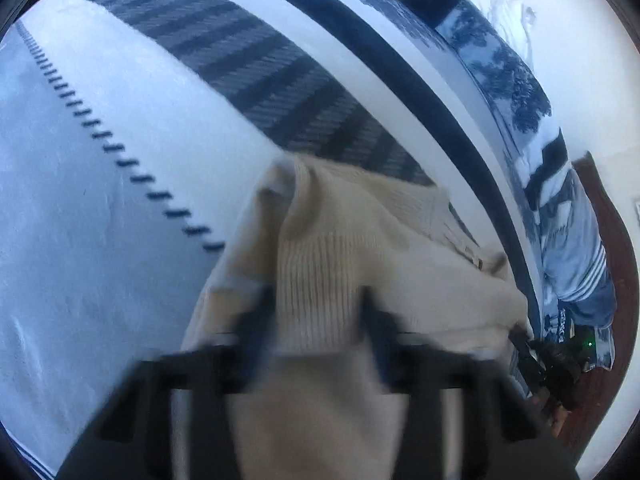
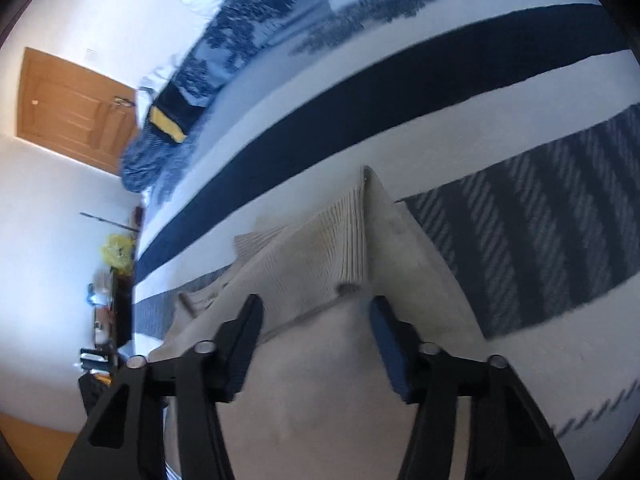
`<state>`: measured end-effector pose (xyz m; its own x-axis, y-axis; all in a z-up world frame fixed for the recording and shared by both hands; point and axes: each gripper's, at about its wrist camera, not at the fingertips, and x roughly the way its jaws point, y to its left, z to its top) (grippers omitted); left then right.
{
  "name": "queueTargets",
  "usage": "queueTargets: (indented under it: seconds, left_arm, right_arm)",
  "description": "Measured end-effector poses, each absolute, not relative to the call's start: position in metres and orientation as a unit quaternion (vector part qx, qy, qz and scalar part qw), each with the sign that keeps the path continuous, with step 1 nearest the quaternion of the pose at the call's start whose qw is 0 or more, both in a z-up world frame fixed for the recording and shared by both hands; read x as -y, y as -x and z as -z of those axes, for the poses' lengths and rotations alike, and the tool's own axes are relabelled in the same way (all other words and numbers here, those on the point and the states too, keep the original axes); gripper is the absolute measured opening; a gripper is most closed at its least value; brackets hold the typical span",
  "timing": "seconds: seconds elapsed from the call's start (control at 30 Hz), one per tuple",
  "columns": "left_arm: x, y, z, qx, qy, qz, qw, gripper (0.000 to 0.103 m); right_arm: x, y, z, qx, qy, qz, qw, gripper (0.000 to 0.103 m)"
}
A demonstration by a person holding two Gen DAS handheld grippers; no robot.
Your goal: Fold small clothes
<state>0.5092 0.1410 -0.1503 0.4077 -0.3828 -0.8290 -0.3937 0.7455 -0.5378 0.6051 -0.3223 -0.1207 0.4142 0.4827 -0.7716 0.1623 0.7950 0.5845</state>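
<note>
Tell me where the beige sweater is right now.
The beige sweater lies on the striped bedspread, filling the lower middle of both wrist views, its ribbed part between the open fingers of each hand-held gripper.

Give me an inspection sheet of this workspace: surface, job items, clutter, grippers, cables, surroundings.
Surface: bed cover, white with dark navy and grey striped bands.
Job's things: beige ribbed knit garment, bunched and partly lifted, not yet folded flat; it also shows in the right wrist view.
Clutter: blue patterned bedding heaped along the far edge, with a dark piece bearing a yellow band.
Grippers: left gripper blurred, fingers wide apart with garment between them; right gripper open over the garment.
Cables: nothing seen.
Surroundings: wooden door, white wall, a crowded dark shelf too small to detail.
</note>
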Motion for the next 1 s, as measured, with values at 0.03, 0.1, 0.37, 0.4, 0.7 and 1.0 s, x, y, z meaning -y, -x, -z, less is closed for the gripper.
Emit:
queueTargets:
  seconds: [0.03, 0.1, 0.37, 0.4, 0.7, 1.0]
  left_arm:
    - [-0.144, -0.511, 0.147, -0.539, 0.369, 0.011, 0.757, 0.008]
    - [-0.153, -0.515, 0.132, -0.512, 0.389, 0.030, 0.766, 0.007]
    - [-0.194, -0.559, 0.135, -0.464, 0.493, -0.040, 0.735, 0.037]
    - [-0.195, -0.554, 0.133, -0.469, 0.485, -0.041, 0.737, 0.041]
    - [-0.197, -0.383, 0.123, -0.489, 0.293, -0.059, 0.819, 0.075]
    - [-0.182, -0.319, 0.161, -0.518, 0.373, -0.027, 0.769, 0.075]
  right_arm:
    - [0.321, -0.610, 0.123, -0.543, -0.292, -0.084, 0.782, 0.005]
    - [0.324, -0.612, 0.116, -0.535, -0.306, -0.091, 0.782, 0.004]
    - [0.338, -0.632, 0.068, -0.437, -0.389, -0.154, 0.796, 0.022]
    - [0.338, -0.636, 0.070, -0.439, -0.392, -0.142, 0.796, 0.046]
    - [0.358, -0.500, 0.052, -0.456, -0.228, -0.092, 0.856, 0.079]
    - [0.418, -0.420, 0.141, -0.511, -0.375, -0.051, 0.772, 0.079]
